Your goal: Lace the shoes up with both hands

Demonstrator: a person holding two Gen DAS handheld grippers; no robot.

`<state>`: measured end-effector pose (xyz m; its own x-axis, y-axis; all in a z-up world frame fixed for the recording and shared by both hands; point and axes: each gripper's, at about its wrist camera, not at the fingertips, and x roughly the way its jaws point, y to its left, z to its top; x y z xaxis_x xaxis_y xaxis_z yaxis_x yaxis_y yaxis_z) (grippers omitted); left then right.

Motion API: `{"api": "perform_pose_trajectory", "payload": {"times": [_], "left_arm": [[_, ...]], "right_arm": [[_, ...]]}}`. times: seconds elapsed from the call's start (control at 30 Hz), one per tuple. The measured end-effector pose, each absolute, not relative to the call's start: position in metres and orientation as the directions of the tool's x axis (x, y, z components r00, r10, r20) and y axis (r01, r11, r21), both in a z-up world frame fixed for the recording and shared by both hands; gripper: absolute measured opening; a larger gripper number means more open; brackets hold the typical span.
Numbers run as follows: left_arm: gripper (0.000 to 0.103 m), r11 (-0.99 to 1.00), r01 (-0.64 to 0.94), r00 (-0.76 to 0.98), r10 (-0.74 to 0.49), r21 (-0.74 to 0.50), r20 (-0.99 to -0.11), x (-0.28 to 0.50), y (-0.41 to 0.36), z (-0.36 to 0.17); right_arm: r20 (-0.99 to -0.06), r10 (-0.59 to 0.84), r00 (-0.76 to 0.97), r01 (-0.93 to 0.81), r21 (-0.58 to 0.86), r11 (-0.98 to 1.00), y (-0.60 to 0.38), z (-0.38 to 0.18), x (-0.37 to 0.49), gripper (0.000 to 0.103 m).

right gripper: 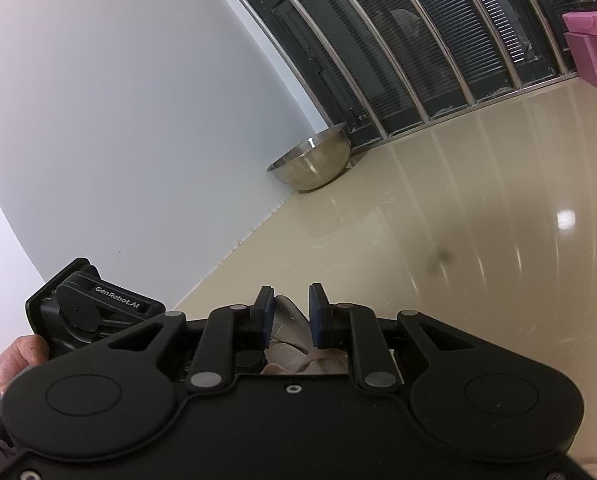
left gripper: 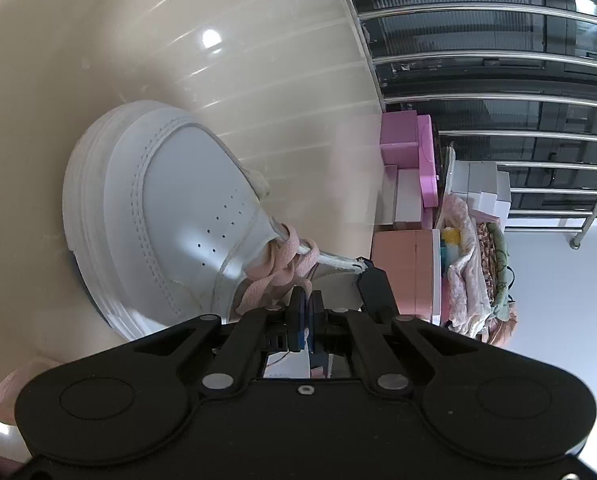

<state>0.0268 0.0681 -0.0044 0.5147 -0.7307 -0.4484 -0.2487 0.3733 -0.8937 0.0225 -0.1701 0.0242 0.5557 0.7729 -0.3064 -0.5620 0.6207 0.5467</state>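
A white sneaker (left gripper: pixel 158 216) lies on the beige floor with its toe toward the upper left. A pink lace (left gripper: pixel 286 256) crosses its eyelets. My left gripper (left gripper: pixel 307 300) sits at the lacing, shut, with a strip of pink lace pinched between its blue pads. One black finger of my right gripper (left gripper: pixel 374 284) meets the tip of the shoe's white flap (left gripper: pixel 338 262). In the right wrist view my right gripper (right gripper: pixel 290 300) has its pads narrowly apart on that pale flap (right gripper: pixel 288 320), with pink lace (right gripper: pixel 322 360) below. A loose lace end (left gripper: pixel 6 392) lies at lower left.
Pink and white boxes (left gripper: pixel 402 148), an orange box (left gripper: pixel 402 268) and a pile of fabric (left gripper: pixel 474 264) stand against the railed window (left gripper: pixel 498 56). A steel bowl (right gripper: pixel 312 160) sits in the corner by the white wall. A hand (right gripper: pixel 18 356) holds the left gripper's body (right gripper: pixel 78 308).
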Motion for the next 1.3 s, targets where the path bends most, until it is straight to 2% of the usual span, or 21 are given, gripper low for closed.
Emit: {"api": "perform_pose_trajectory", "payload": {"times": [0.13, 0.23, 0.37, 0.5, 0.8, 0.87, 0.93, 1.03, 1.1, 1.13, 1.2, 1.3], "left_arm": [[0.004, 0.410, -0.232, 0.516, -0.717, -0.882, -0.468, 0.032, 0.064, -0.001], [0.003, 0.480, -0.189, 0.522, -0.690, -0.857, -0.501, 0.033, 0.060, 0.006], [0.002, 0.538, -0.135, 0.534, -0.668, -0.832, -0.518, 0.030, 0.056, 0.016], [0.002, 0.572, -0.096, 0.536, -0.660, -0.814, -0.527, 0.028, 0.055, 0.022], [0.002, 0.661, 0.088, 0.451, -0.694, -0.745, -0.562, 0.015, 0.062, 0.034], [0.002, 0.659, 0.119, 0.439, -0.706, -0.743, -0.556, 0.015, 0.065, 0.034], [0.002, 0.660, 0.133, 0.434, -0.709, -0.739, -0.555, 0.015, 0.065, 0.034], [0.002, 0.671, 0.151, 0.436, -0.705, -0.726, -0.560, 0.014, 0.062, 0.035], [0.002, 0.672, 0.152, 0.441, -0.703, -0.725, -0.558, 0.013, 0.061, 0.035], [0.002, 0.670, 0.150, 0.443, -0.703, -0.727, -0.557, 0.012, 0.061, 0.034], [0.002, 0.671, 0.149, 0.447, -0.701, -0.726, -0.556, 0.012, 0.059, 0.034], [0.002, 0.670, 0.150, 0.452, -0.700, -0.727, -0.553, 0.012, 0.058, 0.033]], "right_arm": [[-0.312, 0.779, 0.544, -0.567, 0.548, 0.615, -0.170, 0.025, 0.021, 0.018], [-0.325, 0.787, 0.524, -0.581, 0.539, 0.610, -0.173, 0.031, 0.018, 0.025], [-0.261, 0.812, 0.522, -0.576, 0.594, 0.562, -0.196, 0.041, 0.022, 0.025], [-0.352, 0.789, 0.503, -0.505, 0.622, 0.599, -0.194, 0.028, 0.041, 0.024], [-0.414, 0.781, 0.467, -0.398, 0.690, 0.604, -0.181, 0.020, -0.003, 0.023], [-0.409, 0.781, 0.472, -0.400, 0.690, 0.603, -0.183, 0.025, -0.005, 0.024], [-0.339, 0.806, 0.485, -0.385, 0.745, 0.545, -0.190, 0.026, 0.006, 0.030], [-0.315, 0.854, 0.414, -0.380, 0.793, 0.476, -0.183, 0.022, 0.027, 0.031], [-0.343, 0.869, 0.356, -0.390, 0.791, 0.471, -0.170, 0.019, 0.037, 0.031], [-0.357, 0.870, 0.340, -0.386, 0.790, 0.475, -0.165, 0.018, 0.039, 0.029], [-0.382, 0.872, 0.307, -0.374, 0.794, 0.479, -0.158, 0.014, 0.042, 0.005], [-0.372, 0.878, 0.301, -0.377, 0.800, 0.468, -0.157, 0.014, 0.041, 0.001]]}}
